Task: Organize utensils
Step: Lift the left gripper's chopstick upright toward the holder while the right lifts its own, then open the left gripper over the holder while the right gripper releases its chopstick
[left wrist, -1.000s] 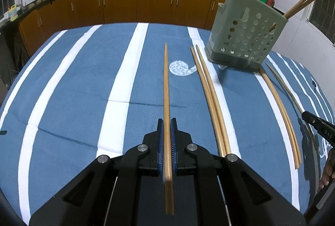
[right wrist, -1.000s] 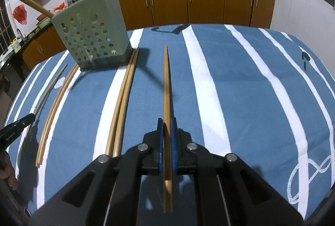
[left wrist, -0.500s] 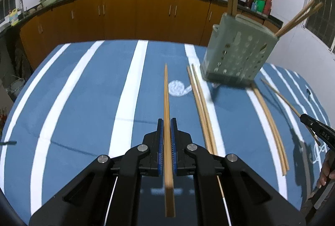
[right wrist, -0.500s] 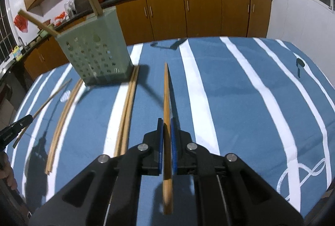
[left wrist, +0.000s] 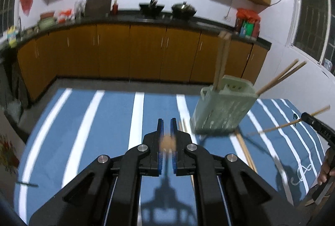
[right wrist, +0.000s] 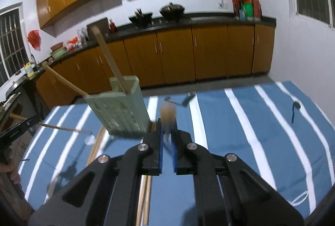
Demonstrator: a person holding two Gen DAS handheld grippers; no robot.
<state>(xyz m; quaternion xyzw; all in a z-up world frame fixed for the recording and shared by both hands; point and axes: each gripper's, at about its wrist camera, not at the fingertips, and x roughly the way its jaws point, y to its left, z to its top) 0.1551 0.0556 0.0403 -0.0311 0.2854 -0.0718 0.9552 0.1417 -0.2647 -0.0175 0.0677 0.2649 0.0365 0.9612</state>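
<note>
My left gripper (left wrist: 166, 121) is shut on a wooden chopstick (left wrist: 167, 142), seen end-on and blurred, raised well above the blue striped tablecloth (left wrist: 88, 121). My right gripper (right wrist: 167, 121) is shut on another chopstick (right wrist: 167, 113), also blurred and lifted. The pale green perforated utensil holder (left wrist: 222, 109) stands to the right in the left wrist view, with several chopsticks in it; it is left of centre in the right wrist view (right wrist: 119, 109). The right gripper with its chopstick (left wrist: 289, 123) shows at the left view's right edge.
More chopsticks (left wrist: 245, 148) lie on the cloth beside the holder, and a pair (right wrist: 144, 201) lies below my right gripper. Kitchen cabinets (left wrist: 146, 50) and a counter with woks stand behind the table. The left gripper (right wrist: 16, 132) shows at the right view's left edge.
Both grippers have risen and tilted up with their chopsticks, so the chopsticks now point away from the cameras. The holder looks farther and lower in both views.
</note>
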